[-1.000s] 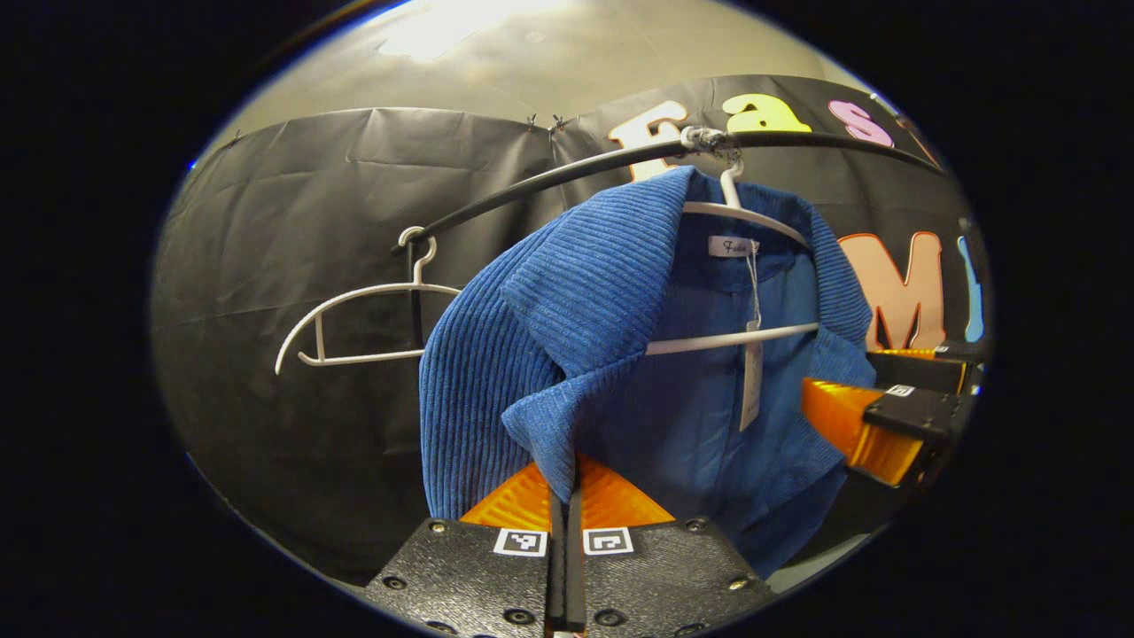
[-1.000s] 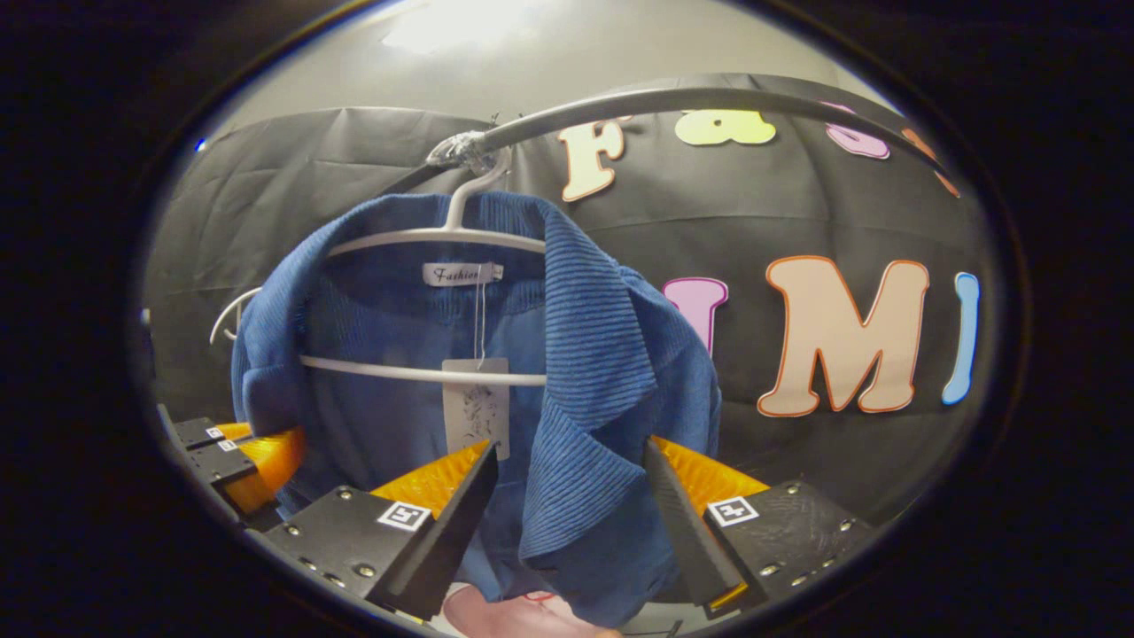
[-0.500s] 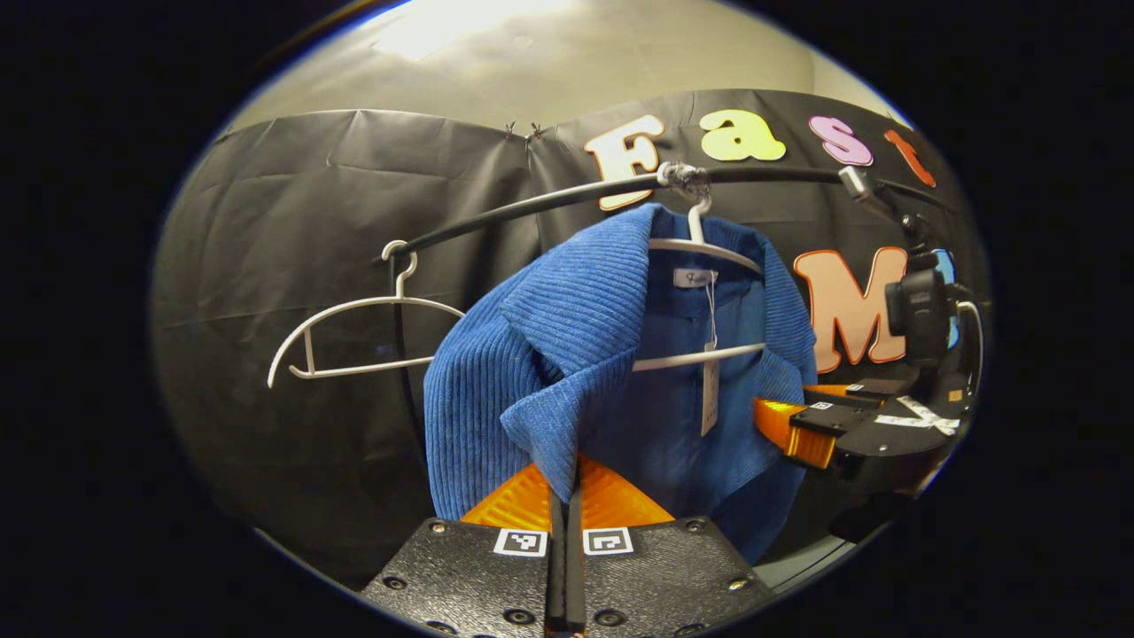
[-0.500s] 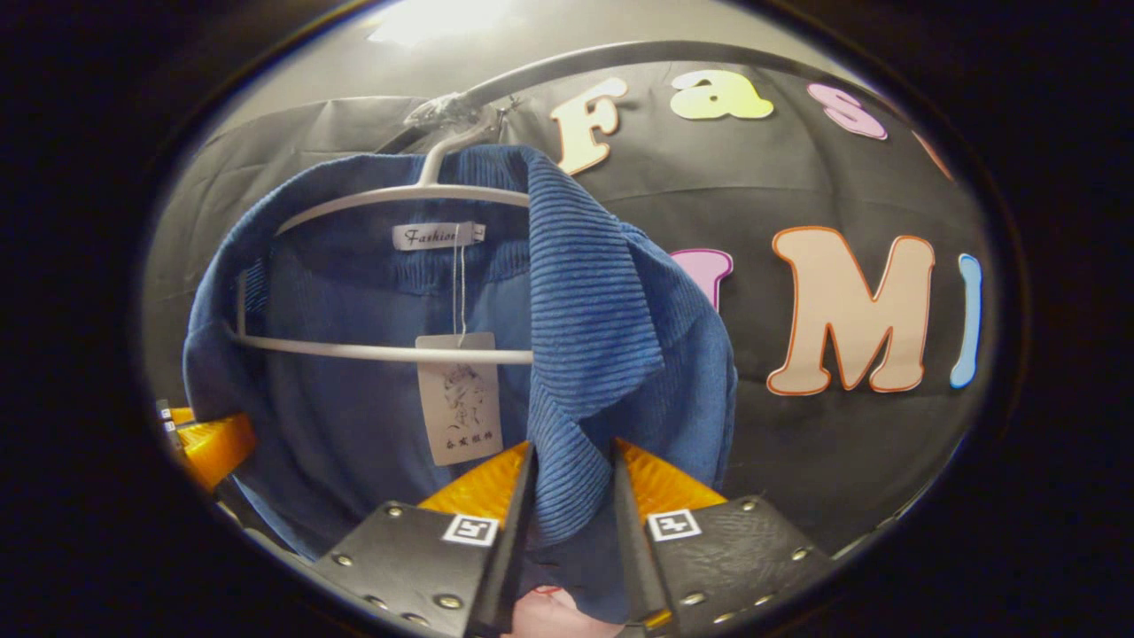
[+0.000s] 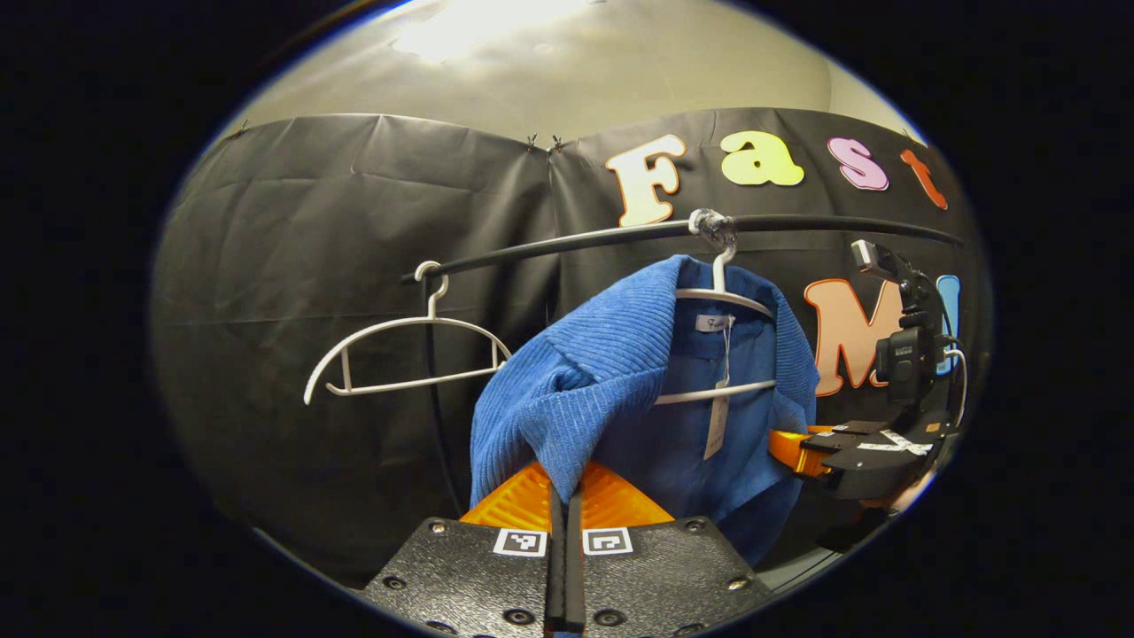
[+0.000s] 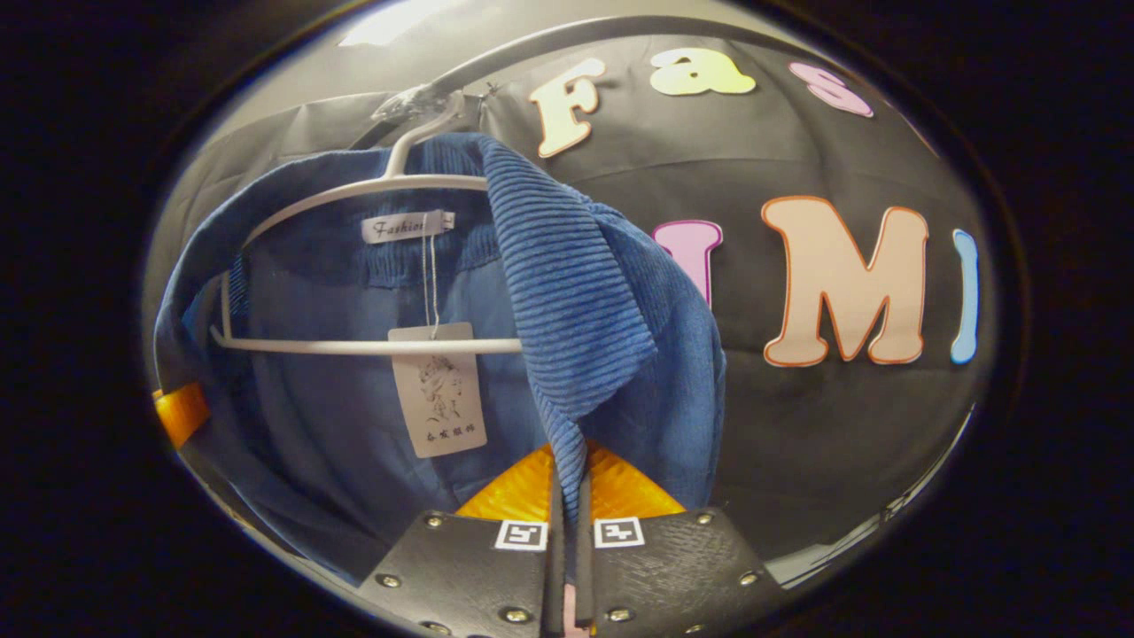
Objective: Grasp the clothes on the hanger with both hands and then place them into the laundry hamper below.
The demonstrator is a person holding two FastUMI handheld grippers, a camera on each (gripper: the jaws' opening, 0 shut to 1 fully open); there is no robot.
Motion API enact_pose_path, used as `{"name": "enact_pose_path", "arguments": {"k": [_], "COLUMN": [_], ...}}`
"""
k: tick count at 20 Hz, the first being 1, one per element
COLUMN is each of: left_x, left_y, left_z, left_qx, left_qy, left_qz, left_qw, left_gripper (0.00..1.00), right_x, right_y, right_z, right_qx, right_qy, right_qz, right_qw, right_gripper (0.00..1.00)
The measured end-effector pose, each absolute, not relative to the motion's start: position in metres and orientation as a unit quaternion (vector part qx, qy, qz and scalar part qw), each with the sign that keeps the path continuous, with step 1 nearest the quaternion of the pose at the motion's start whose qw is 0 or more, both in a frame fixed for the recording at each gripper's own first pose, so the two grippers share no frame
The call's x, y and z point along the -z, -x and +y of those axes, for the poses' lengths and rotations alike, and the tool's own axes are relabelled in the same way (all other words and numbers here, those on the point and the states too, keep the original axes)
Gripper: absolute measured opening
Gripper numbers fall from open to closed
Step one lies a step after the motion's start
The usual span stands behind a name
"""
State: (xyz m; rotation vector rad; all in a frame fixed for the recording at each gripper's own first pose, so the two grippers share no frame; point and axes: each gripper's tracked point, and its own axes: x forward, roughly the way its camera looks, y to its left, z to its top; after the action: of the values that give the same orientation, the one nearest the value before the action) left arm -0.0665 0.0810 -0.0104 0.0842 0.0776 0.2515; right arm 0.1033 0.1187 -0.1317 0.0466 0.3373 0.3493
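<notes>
A: Where do we find the blue ribbed jacket point(image 5: 611, 372)?

B: We see it on the white hanger point(image 5: 722, 301), which hooks over the dark rail point(image 5: 797, 223). Its front is open, and a paper tag point(image 6: 438, 390) dangles on a string beside the hanger's lower bar.

A: What do we make of the left gripper point(image 5: 564, 496)?

B: In the left gripper view its two fingers stand together, clamped on the point of one lapel, which drapes down from the collar into the narrow slit between them.

A: And the right gripper point(image 6: 567, 509)?

B: In the right gripper view we see the same: fingers closed on the tip of the other lapel, the ribbed cloth pinched between them. In the left gripper view the right gripper sits at the jacket's far edge, touching the cloth.

A: Anything else on the rail?

B: We see a second white hanger point(image 5: 407, 359), bare, hanging well apart from the jacket, near the rail's end.
</notes>
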Motion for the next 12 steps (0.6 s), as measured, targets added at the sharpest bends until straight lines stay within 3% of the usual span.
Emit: {"name": "enact_pose_path", "arguments": {"k": [10,11,12], "left_x": [-0.025,-0.028,-0.031], "left_y": [0.074,0.073,0.073], "left_z": [0.118,0.12,0.121], "left_qx": [-0.174,-0.173,-0.173], "left_qy": [-0.039,-0.033,-0.029], "left_qz": [0.015,0.015,0.012], "left_qw": [0.984,0.984,0.984], "left_gripper": [0.01,0.01,0.0], "right_x": [0.092,0.088,0.084], "right_y": [-0.119,-0.123,-0.128], "right_z": [0.055,0.049,0.043], "right_qx": [-0.084,-0.079,-0.074], "right_qy": [0.008,0.011,0.015], "right_qz": [0.104,0.098,0.091], "right_qw": [0.991,0.992,0.993], "right_gripper": [0.02,0.08,0.05]}}
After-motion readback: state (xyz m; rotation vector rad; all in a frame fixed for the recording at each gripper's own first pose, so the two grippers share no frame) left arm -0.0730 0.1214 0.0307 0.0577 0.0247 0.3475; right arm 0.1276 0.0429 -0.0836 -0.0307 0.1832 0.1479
